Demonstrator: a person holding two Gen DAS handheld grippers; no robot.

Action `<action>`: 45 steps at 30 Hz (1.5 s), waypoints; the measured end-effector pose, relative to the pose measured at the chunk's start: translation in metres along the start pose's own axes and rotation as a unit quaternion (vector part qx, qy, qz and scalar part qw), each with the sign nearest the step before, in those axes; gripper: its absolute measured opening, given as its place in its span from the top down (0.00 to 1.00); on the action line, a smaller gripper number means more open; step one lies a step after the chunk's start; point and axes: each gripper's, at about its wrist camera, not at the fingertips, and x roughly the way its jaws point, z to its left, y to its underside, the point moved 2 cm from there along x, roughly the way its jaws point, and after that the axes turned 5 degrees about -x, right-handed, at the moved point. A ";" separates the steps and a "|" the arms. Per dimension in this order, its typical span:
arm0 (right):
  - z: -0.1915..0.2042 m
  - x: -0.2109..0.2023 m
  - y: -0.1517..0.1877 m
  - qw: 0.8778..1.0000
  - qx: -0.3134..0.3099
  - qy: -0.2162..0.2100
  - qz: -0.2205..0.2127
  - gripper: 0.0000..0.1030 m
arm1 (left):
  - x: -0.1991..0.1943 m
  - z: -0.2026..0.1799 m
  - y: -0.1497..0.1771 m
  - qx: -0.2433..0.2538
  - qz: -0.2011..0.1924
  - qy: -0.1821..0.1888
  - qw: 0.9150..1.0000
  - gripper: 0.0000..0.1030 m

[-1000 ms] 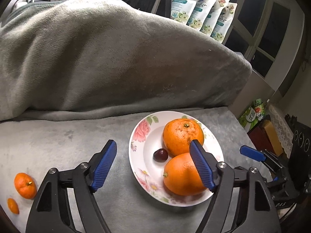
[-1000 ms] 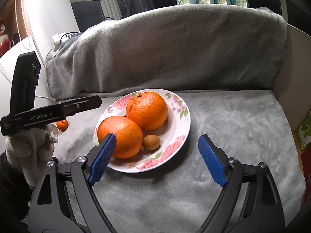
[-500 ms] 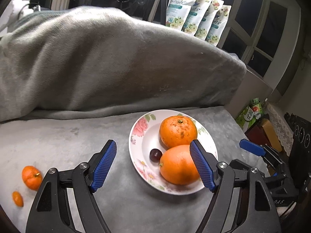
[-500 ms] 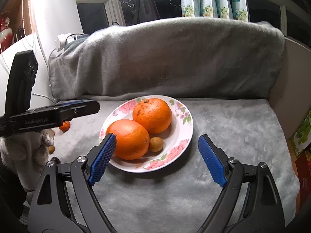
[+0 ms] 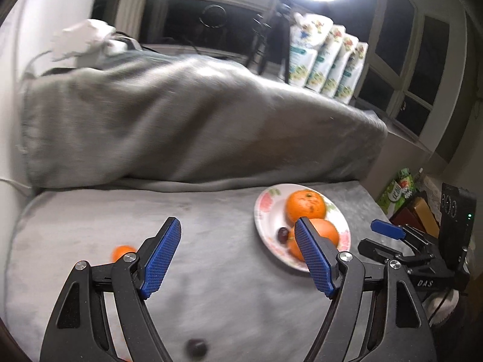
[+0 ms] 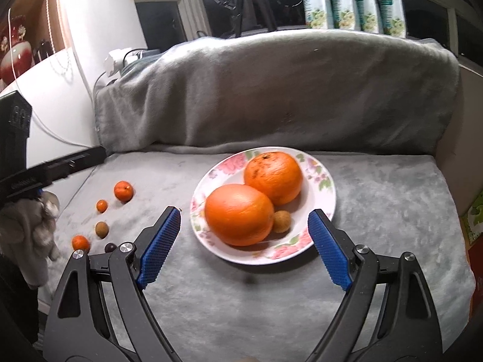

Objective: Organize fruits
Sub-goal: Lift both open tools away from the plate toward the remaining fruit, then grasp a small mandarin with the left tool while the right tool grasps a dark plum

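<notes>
1. Fruit sits in two groups on the grey blanket: some on a floral plate, the rest loose on the cloth well to the plate's left.
2. On the plate lie two large oranges, touching each other: the near orange at the front left and the far orange behind it to the right.
3. A small brown fruit rests on the plate against the near orange's right side; from the left wrist view a dark round fruit shows on the plate's other side.
4. Loose on the cloth at the left are a small mandarin, a tinier orange fruit near it, a brown-green fruit, another small orange fruit and a dark fruit partly hidden by a gripper finger.
5. The right gripper hovers just near of the plate, its blue pads spread wide and holding nothing.
6. The left gripper is likewise spread wide and empty, over bare cloth left of the plate, with a blurred dark fruit on the cloth below it.
7. Behind the cloth rises a blanket-covered backrest; pouches line the windowsill beyond.
</notes>
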 end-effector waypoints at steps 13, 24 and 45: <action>0.046 0.018 -0.010 0.997 -0.030 -0.073 0.020 0.14 | -0.066 0.088 0.032 -0.042 -0.015 -0.082 0.996 0.24; 0.101 0.039 -0.002 0.988 -0.085 -0.118 0.050 0.14 | -0.076 0.111 0.078 -0.084 0.012 -0.068 0.994 0.36; 0.166 0.077 0.037 0.969 -0.135 -0.174 0.111 0.29 | -0.053 0.122 0.131 -0.142 0.075 -0.031 0.987 0.54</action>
